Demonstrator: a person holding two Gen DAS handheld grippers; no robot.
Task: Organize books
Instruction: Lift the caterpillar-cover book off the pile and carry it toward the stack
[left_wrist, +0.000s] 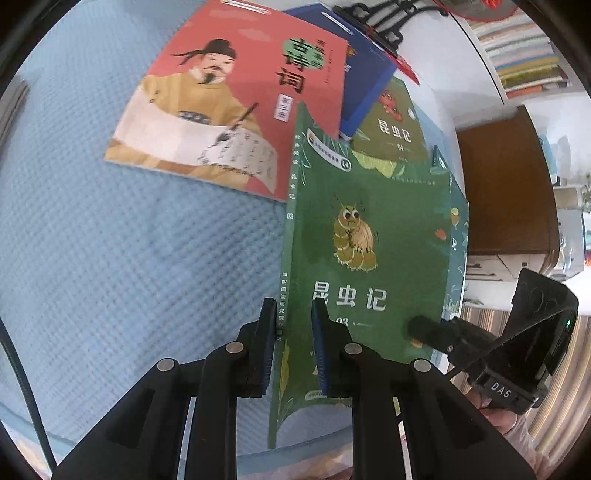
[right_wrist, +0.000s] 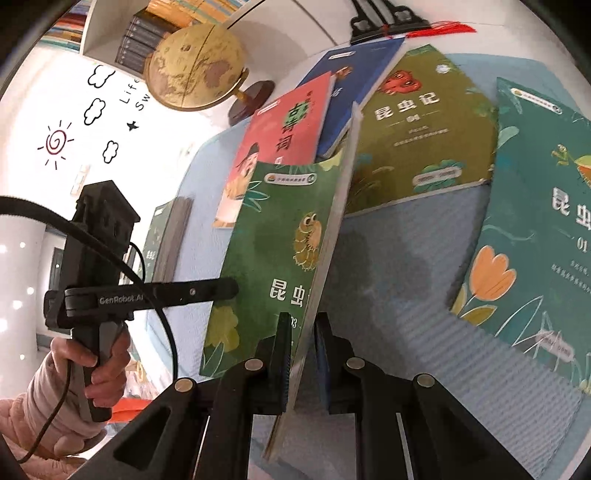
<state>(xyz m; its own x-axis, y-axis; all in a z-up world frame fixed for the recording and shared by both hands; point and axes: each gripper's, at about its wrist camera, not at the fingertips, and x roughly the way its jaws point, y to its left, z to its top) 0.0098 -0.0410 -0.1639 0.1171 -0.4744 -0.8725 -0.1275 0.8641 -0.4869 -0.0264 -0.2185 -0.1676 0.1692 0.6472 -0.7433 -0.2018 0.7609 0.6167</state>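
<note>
left gripper (left_wrist: 293, 347): fingers pinching the spine edge of the green insect book 03 (left_wrist: 369, 236)
right gripper (right_wrist: 303, 354): fingers clamping its page edge
tip: I'd be keeping both hands level so it isn't twisting

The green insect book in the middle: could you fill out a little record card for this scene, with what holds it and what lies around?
held book: green book numbered 03, lifted on edge
left gripper: shut on its spine edge
right gripper: shut on its page edge
surface: light blue mat
lying flat: red poetry book, blue book, olive book 04, teal book 01
background: globe
</note>
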